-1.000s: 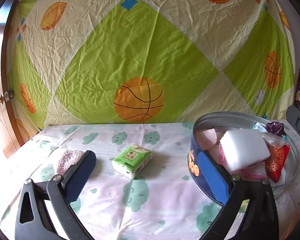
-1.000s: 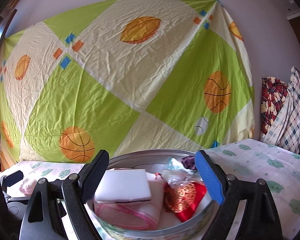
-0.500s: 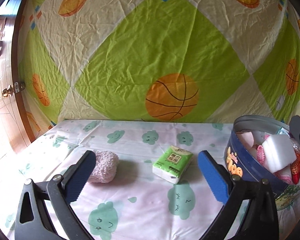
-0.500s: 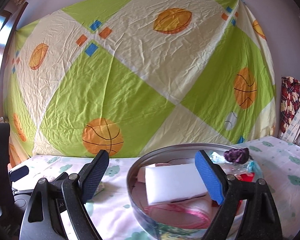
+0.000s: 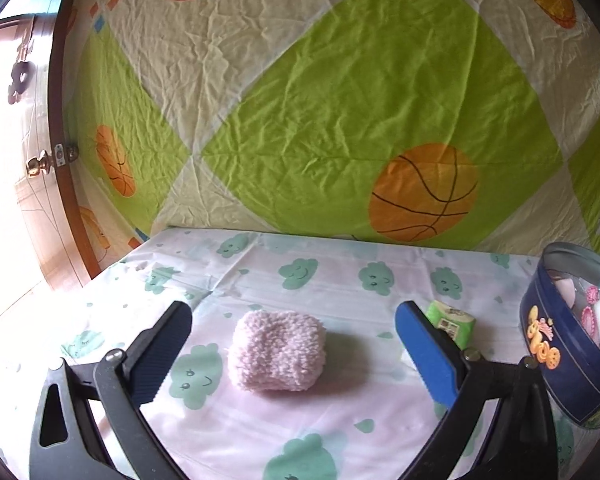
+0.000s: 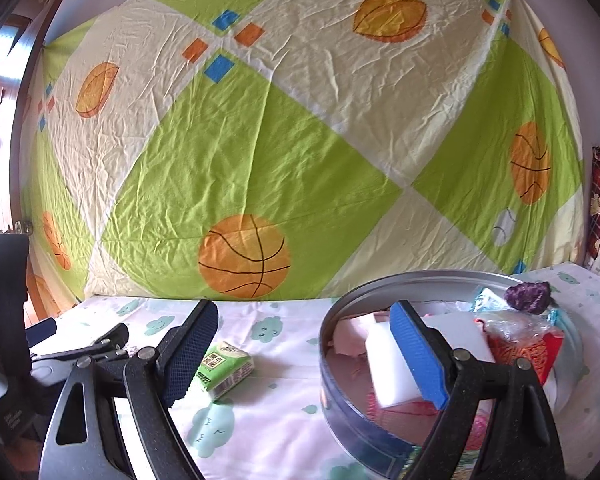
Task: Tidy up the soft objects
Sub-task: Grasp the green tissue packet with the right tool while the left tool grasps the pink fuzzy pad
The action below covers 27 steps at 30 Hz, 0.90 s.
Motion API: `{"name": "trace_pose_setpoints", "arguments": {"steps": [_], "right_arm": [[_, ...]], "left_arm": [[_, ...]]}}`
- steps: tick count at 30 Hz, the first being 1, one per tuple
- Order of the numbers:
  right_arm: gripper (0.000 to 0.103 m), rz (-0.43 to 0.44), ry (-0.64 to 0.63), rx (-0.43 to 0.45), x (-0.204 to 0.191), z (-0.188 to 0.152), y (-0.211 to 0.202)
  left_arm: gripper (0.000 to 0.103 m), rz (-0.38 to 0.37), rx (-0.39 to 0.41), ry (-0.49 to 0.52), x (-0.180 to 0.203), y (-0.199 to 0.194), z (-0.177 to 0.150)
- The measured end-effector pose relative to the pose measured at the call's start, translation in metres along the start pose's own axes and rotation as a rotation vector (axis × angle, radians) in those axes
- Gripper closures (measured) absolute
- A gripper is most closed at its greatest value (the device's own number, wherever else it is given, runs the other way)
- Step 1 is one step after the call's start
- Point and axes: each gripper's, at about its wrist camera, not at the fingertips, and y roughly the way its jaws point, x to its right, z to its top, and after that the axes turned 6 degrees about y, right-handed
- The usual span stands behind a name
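The left gripper [image 5: 292, 344] has its jaws spread wide and released, and the fluffy pink sock bundle [image 5: 277, 351] lies on the table [image 5: 340, 280] right between them, nearer the black left finger than the blue right one, with clear cloth on both sides so that neither pad touches it. Just past the blue finger, partly hidden by it, lies a small green tissue pack [image 5: 451, 322], and farther right at the frame edge stands the round blue tin [image 5: 556, 364], already holding several soft things. The right gripper [image 6: 304, 344] is likewise released, its jaws wide and grasping nothing; the same tissue pack [image 6: 225, 368] lies on the table just inside its black left finger, while its blue right finger hangs in front of the tin [image 6: 340, 392] and a white sponge block [image 6: 384, 360] inside it. Beside the sponge are a red packet [image 6: 520, 354] and a purple lump [image 6: 529, 296] near the rim. Behind the table hangs a green and cream sheet [image 6: 260, 140] printed with basketballs.
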Motion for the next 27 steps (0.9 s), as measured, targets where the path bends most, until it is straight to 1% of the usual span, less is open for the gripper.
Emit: {"name": "trace_pose_setpoints", "arguments": {"steps": [6, 11, 13, 15, 17, 20, 24, 27], "right_arm": [[0.014, 0.028, -0.02, -0.061, -0.024, -0.005, 0.019], [0.014, 0.033, -0.064, -0.111, -0.048, -0.008, 0.039], [0.014, 0.03, -0.07, -0.145, -0.055, -0.009, 0.05], [0.014, 0.027, -0.07, -0.196, -0.061, -0.01, 0.063], [0.014, 0.026, -0.069, -0.263, -0.066, -0.013, 0.079], [0.014, 0.009, -0.065, -0.383, -0.071, -0.02, 0.106], [0.014, 0.006, -0.029, -0.543, -0.074, -0.033, 0.141], [0.014, -0.009, -0.018, -0.63, -0.075, -0.044, 0.159]], "left_arm": [[0.0, 0.054, -0.05, -0.062, -0.035, 0.022, 0.002], [0.0, 0.076, -0.104, -0.153, -0.065, 0.043, 0.002], [0.0, 0.094, -0.112, -0.152, -0.071, 0.049, 0.003], [0.0, 0.115, -0.117, -0.142, -0.074, 0.052, 0.005], [0.0, 0.119, -0.129, -0.14, -0.077, 0.057, 0.005], [0.0, 0.132, -0.15, -0.144, -0.082, 0.062, 0.005], [0.0, 0.098, -0.174, -0.15, -0.083, 0.064, 0.005], [0.0, 0.073, -0.183, -0.134, -0.079, 0.064, 0.006]]}}
